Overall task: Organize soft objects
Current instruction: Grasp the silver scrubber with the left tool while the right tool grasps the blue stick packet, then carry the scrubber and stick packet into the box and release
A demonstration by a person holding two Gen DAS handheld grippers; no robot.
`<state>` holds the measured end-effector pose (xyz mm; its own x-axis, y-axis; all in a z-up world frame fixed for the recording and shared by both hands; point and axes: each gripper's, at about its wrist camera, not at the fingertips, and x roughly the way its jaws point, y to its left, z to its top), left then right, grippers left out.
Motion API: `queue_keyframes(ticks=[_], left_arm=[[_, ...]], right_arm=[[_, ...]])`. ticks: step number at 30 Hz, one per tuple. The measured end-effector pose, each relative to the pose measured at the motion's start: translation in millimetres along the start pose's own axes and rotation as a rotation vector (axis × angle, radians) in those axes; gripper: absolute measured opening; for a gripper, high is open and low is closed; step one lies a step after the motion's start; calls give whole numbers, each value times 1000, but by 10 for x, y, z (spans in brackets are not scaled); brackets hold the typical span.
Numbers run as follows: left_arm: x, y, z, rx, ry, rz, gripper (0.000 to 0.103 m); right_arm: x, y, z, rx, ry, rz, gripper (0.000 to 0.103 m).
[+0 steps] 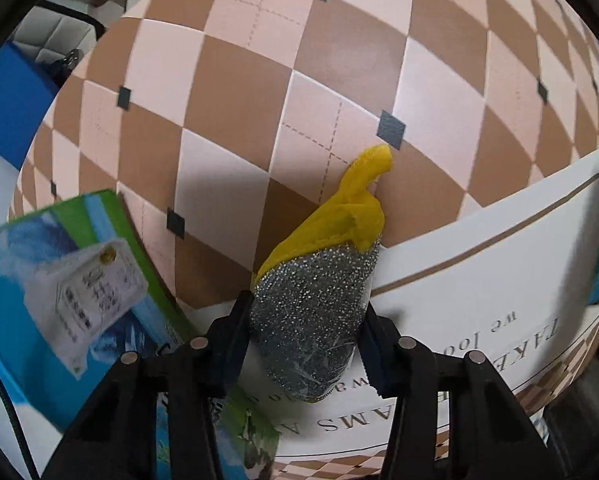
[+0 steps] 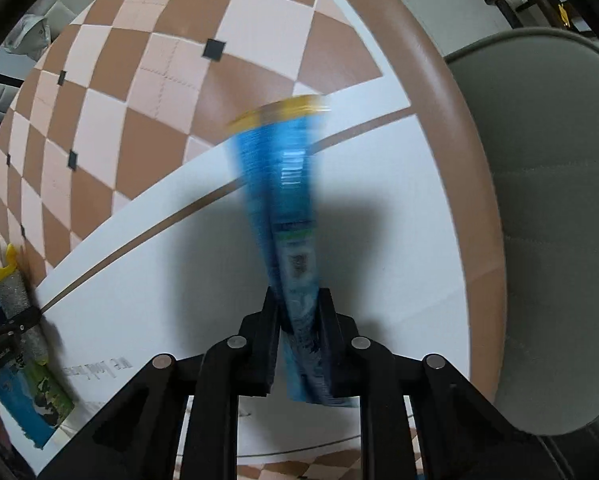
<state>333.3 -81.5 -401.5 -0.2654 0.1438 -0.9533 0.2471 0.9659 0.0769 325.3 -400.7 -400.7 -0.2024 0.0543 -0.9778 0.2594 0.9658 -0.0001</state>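
Tablecloth: a checked cover of brown, pink and white squares with small dark diamonds at some corners, filling most of both views; a wide white band with a thin brown line and upside-down printed lettering crosses its near part.
Chair: a grey padded seat at the right of the right wrist view, just beyond the table's rounded brown edge.
Green and blue pack: a flat printed pack at the lower left of the left wrist view, with a white label lying on it; its edge sits just beside the left gripper's left finger.
Blue pack: a thin, flat blue wrapped pack with a yellow far end and a printed code patch, blurred, standing on edge over the white band and running away from the camera; its near end sits between the right gripper's 2 fingers.
Scouring pad: a silver-grey sparkly pad in clear wrap, with a crumpled yellow cloth part rising from its far end; it lies across the border of the white band and the checks.
Left gripper: its 2 black fingers sit against either side of the scouring pad, closed onto it.
Right gripper: its 2 black fingers are pinched tight on the blue pack's near end, almost together.
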Motion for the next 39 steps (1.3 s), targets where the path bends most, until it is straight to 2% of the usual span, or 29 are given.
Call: queue_keyframes(ticks=[4,8,11,14,17,18,21,26,30,32,39], left_arm=[[-246,60,-297,-60,-78,-84,45],[-661,117,-769,-87,-191,-162,45],[-1035,351,-1078,-108,-257,-211,45],[-1257,761,-1316,-142,-291,-204,45],[-1295,1231,-1378,-204,-275,-202,45],[-1253,1454,-1368,-228,-263,-197,45],[-1083,1758,-1259,-280,-208,-232,45],[-846,1932,-927,-302,-142,-300,46],[-696,1976,-797,-301,-77,-391,46],[-586,1973,-782,-297,-46,-417,46],[-323,1945,-866,-284,42,-462,50]], right_arm=[[-69,104,-174,-8,-16,13,15],[-404,425,-532,-60,-62,111,15],[-746,815,-908,-126,-100,201,15],[-1063,1361,-1369,-196,-129,291,15],[-1237,1895,-1722,-264,-152,363,15],[-1291,2086,-1786,-287,-158,373,15],[-1310,2646,-1934,-323,-167,378,15],[-1162,3316,-1933,-329,-150,351,15],[-940,3573,-1826,-306,-119,328,15],[-904,3583,-1789,-295,-108,318,15],[-702,3697,-1724,-309,-61,252,18]])
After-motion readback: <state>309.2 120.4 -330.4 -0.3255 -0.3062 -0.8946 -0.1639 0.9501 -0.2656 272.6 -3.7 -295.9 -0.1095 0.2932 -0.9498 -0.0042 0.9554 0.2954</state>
